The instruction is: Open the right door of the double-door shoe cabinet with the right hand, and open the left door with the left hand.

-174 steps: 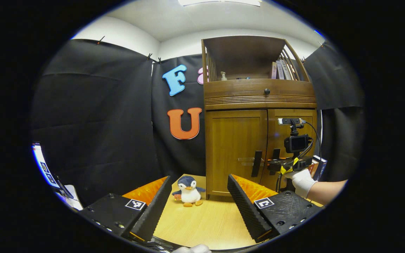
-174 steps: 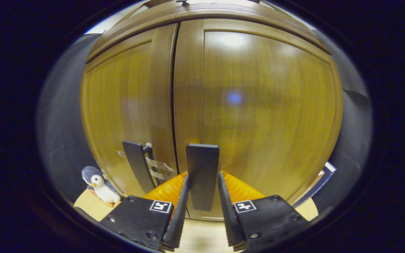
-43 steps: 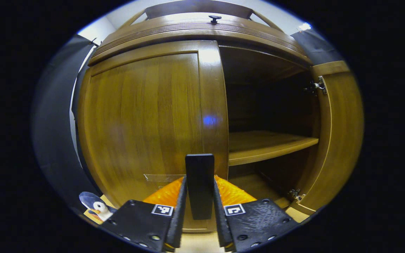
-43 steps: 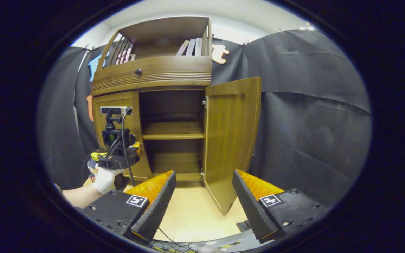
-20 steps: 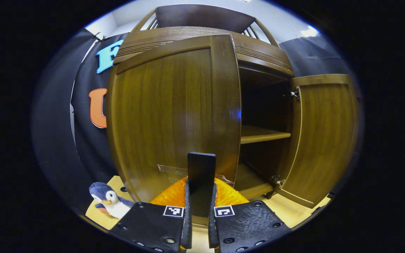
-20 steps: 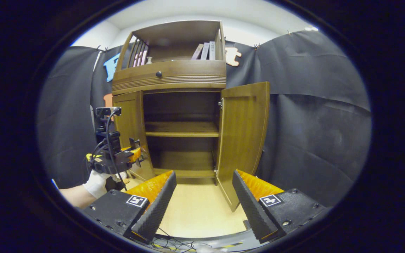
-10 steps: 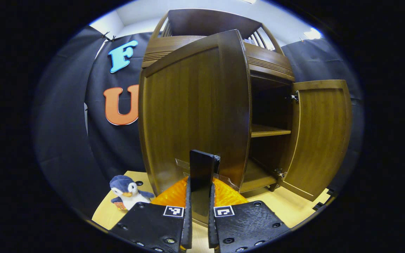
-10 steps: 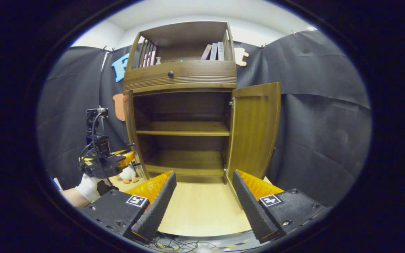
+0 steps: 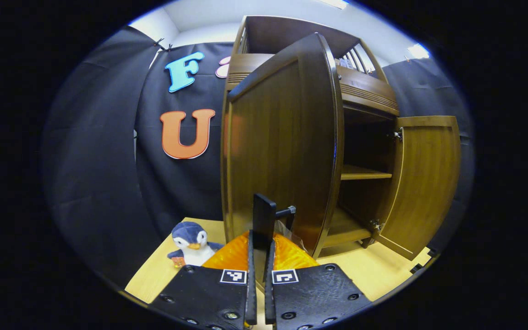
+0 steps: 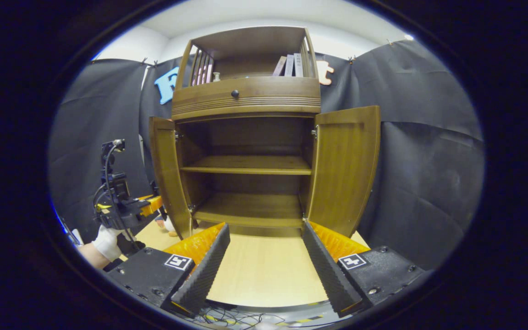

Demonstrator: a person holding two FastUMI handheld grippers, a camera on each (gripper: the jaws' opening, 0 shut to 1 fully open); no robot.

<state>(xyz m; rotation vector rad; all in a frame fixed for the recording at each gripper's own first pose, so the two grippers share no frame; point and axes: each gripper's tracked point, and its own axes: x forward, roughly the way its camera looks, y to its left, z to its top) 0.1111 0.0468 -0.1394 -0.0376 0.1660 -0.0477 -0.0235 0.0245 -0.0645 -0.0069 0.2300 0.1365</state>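
- My left gripper (image 9: 259,256) sits at the bottom centre of the left gripper view, its jaws pinching the dark handle (image 9: 263,224) of the left door (image 9: 282,146).
- That left door stands swung out from the cabinet (image 10: 248,98), filling the middle of the left gripper view; in the right gripper view it shows edge-on at centre left.
- The right door (image 10: 346,169) stands open too, right of centre in the right gripper view and at the right of the left gripper view.
- My right gripper (image 10: 264,256) is at the bottom of its own view with its jaws spread wide, holding nothing, over the pale wooden surface (image 10: 259,270).
- Between the open doors I see a shelf (image 10: 245,165) across the middle of the cabinet.
- A toy penguin (image 9: 190,243) sits on the surface at the lower left of the left gripper view, just beside the left door.
- Books (image 10: 289,64) stand in the open top of the cabinet.
- In the right gripper view, a gloved hand (image 10: 106,240) holds my left gripper at the lower left.
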